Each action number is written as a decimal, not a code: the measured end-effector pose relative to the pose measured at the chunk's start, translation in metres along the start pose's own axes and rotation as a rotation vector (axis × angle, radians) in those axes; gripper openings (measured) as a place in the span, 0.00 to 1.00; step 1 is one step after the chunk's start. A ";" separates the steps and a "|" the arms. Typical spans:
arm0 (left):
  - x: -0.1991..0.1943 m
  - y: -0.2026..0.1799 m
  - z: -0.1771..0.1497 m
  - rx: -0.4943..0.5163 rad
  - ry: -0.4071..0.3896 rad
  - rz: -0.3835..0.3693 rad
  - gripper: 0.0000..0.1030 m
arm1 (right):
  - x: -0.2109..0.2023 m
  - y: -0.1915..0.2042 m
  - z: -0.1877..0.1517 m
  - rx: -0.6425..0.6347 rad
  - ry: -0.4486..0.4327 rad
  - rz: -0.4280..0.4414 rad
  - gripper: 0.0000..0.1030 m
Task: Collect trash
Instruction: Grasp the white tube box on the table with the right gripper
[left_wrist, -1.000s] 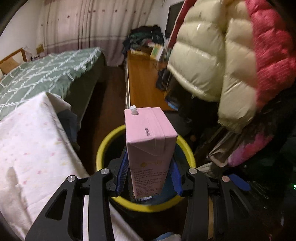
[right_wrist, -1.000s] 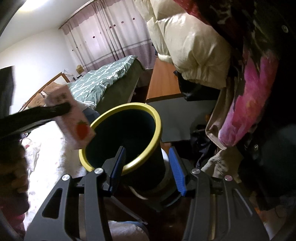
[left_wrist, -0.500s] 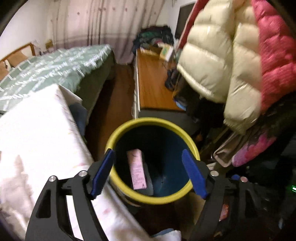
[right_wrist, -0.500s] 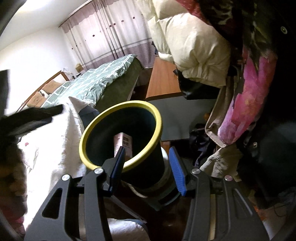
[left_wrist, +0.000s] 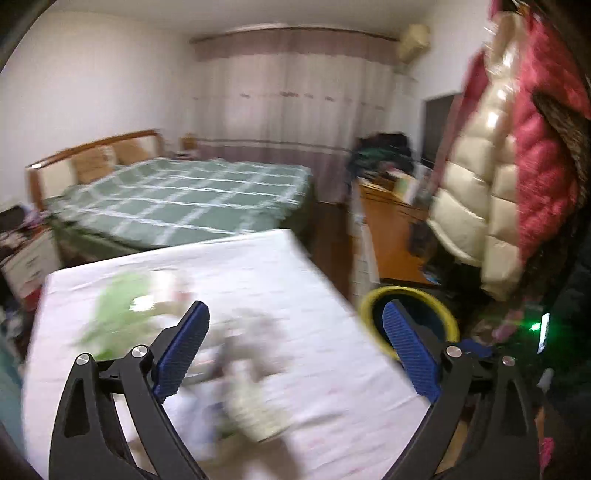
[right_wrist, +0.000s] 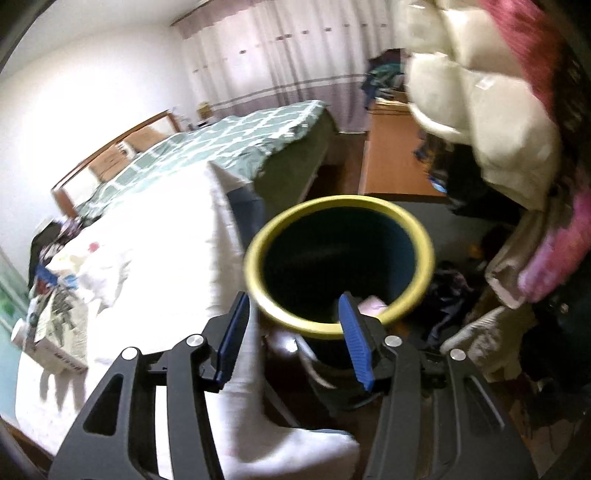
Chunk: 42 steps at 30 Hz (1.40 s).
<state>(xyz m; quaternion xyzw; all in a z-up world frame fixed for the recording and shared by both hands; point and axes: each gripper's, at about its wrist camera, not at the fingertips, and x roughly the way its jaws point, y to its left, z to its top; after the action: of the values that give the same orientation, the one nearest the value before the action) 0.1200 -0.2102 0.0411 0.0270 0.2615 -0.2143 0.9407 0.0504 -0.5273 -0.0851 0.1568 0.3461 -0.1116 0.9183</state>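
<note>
A dark bin with a yellow rim stands beside the white-covered table. A pink carton lies inside it, partly behind my finger. My right gripper is open over the bin's near rim, holding nothing. My left gripper is wide open and empty above the white table. Blurred trash lies there: a green wrapper and crumpled pale paper. The bin shows at the table's right edge in the left wrist view.
A green checked bed lies behind the table. A wooden cabinet stands to the right, with hanging puffer jackets above the bin. More paper and a box lie on the table's left side.
The left gripper let the pink carton drop into the bin, opened wide, and swung left and up to face the table. The right gripper shifted slightly over the bin.
</note>
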 end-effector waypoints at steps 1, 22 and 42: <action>-0.008 0.013 -0.004 -0.012 -0.004 0.031 0.91 | 0.001 0.008 0.000 -0.013 0.003 0.009 0.48; -0.078 0.150 -0.064 -0.183 -0.030 0.300 0.92 | -0.002 0.258 0.013 -0.313 -0.008 0.337 0.51; -0.062 0.165 -0.082 -0.209 0.023 0.267 0.93 | 0.046 0.296 0.009 -0.302 0.123 0.325 0.23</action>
<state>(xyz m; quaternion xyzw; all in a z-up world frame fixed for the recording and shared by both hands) 0.1011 -0.0231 -0.0087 -0.0339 0.2874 -0.0586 0.9554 0.1823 -0.2609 -0.0466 0.0779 0.3841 0.1007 0.9145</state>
